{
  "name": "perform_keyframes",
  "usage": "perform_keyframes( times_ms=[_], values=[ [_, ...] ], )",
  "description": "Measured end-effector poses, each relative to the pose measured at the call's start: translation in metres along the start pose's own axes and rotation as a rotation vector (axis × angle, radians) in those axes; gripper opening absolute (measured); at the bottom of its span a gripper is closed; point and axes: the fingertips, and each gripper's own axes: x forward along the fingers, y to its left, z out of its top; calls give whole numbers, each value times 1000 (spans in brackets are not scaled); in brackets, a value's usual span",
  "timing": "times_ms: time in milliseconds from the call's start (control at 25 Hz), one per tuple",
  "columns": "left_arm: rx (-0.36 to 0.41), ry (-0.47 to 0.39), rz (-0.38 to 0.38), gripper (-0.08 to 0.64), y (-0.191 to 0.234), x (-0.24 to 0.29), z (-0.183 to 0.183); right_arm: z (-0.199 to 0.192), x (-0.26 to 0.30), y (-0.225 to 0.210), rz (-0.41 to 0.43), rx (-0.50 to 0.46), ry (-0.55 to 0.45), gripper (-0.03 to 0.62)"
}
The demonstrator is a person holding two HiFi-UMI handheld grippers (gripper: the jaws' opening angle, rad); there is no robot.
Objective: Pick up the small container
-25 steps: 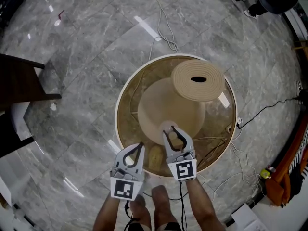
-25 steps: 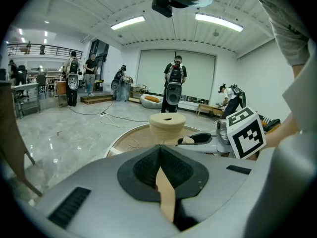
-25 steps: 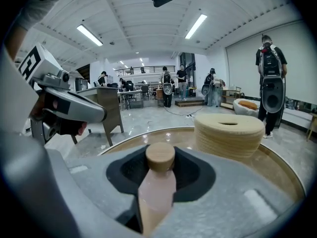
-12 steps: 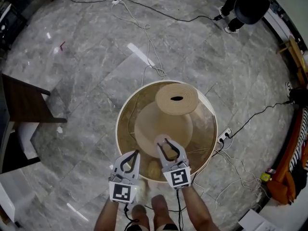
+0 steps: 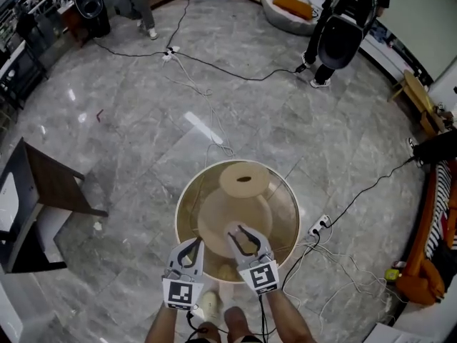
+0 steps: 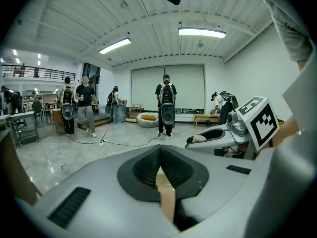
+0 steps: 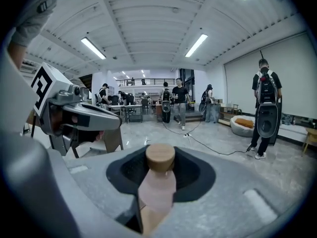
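The small container (image 7: 158,185) is a pale pink bottle with a round wooden lid, and it stands upright between the jaws of my right gripper (image 7: 159,171), which is shut on it. In the head view the right gripper (image 5: 243,236) hangs over the near part of the round glass table (image 5: 183,200), with the container's pale top (image 5: 238,229) just showing at its tips. My left gripper (image 5: 192,247) is beside it on the left, over the table's near rim. Its jaws (image 6: 159,155) meet at the tips and hold nothing.
On the table lie a wide beige dome (image 5: 214,216) and a woven disc with a hole (image 5: 244,179). A dark chair (image 5: 53,184) stands left. Cables (image 5: 357,195) and a power strip (image 5: 318,226) lie right. People with backpacks (image 5: 343,27) stand far off.
The head view has pulled up and back, so the table looks smaller and more of the room shows. Both grippers keep their places side by side, the right one still holding the container.
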Motion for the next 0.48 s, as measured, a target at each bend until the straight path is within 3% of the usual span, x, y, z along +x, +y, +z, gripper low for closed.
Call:
perform_keyframes(
  times_ms=[480],
  values=[
    [45, -75, 1, 17, -35, -86, 93, 95, -110, 26, -53, 1, -59, 127]
  ],
)
